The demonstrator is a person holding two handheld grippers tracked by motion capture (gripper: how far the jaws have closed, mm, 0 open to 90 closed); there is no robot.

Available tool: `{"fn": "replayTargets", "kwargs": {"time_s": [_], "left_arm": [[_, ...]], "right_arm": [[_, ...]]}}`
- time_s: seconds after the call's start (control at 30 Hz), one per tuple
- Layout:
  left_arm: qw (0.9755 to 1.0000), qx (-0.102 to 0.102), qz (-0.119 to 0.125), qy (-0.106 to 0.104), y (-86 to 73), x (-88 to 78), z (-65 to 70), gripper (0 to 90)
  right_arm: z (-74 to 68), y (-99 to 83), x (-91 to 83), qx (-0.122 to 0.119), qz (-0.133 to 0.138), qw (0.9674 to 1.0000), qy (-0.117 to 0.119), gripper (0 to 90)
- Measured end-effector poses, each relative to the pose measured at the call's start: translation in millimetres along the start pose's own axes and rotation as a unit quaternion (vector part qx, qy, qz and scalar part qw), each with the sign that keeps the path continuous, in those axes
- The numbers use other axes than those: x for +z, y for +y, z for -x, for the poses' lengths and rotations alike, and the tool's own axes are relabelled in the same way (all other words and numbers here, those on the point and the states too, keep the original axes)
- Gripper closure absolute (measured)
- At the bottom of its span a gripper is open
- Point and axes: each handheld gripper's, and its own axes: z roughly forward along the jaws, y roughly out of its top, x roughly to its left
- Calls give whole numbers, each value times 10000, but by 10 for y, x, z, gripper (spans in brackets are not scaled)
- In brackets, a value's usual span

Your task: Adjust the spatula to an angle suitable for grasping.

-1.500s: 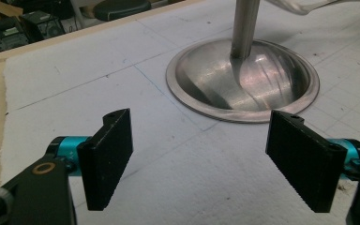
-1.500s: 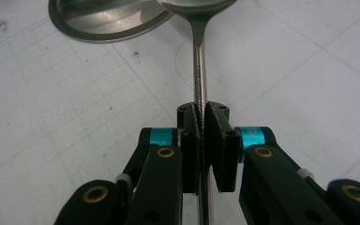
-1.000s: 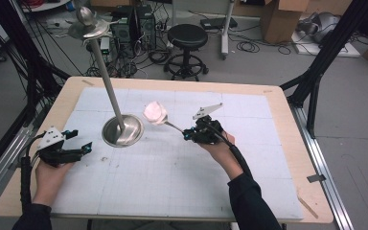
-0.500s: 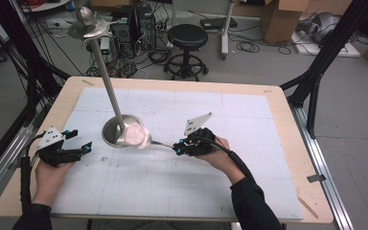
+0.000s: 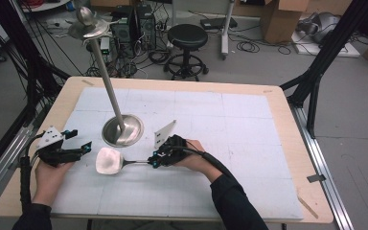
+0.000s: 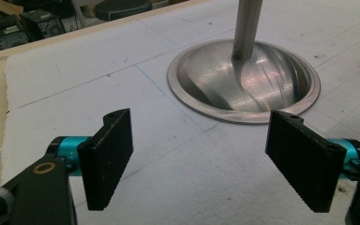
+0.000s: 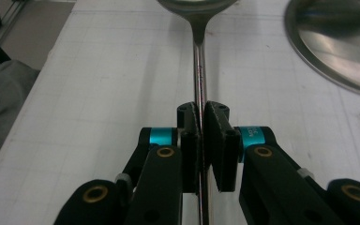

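I'm working in what looks like a robotics lab or workshop: my table [image 5: 287, 143] is a plain wooden board with a white gridded mat [image 5: 230, 124] on top, boxed in by black struts [image 5: 326, 57] and metal rails [image 5: 323, 177]. Behind it the grey floor [image 5: 249, 62] is strewn with loose cables [image 5: 249, 45], with computer towers [image 5: 134, 26] beside a black stool [image 5: 187, 36]. Cardboard boxes [image 5: 280, 19] sit against the back.
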Motion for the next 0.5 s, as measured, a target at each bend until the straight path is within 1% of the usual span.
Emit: {"fn": "replayTargets", "kwargs": {"time_s": [0.07,0.1,0.17,0.23,0.33,0.4,0.43,0.5], "left_arm": [[10000,-19,3,-4,-1,-2,-4,239],[10000,-24,6,-3,-1,-2,-6,239],[10000,-26,3,-5,-1,-4,-8,239],[10000,-26,6,-2,-1,-2,-6,239],[10000,-13,-1,0,0,-3,-6,239],[10000,-14,2,-3,0,-3,-6,239],[10000,-11,4,-1,-1,-3,-5,239],[10000,5,-2,-4,0,-1,-3,239]], "right_arm": [[20,45,86,-97,-59,9999,121,841],[26,68,126,-100,-136,9997,195,841],[40,117,198,-255,-275,9989,292,841],[43,162,266,-309,-338,9982,394,841],[49,215,350,-394,-398,9973,477,841],[62,239,405,-475,-383,9968,519,841],[59,246,430,-455,-381,9968,543,840],[63,259,472,-540,-424,9960,576,840]]}}
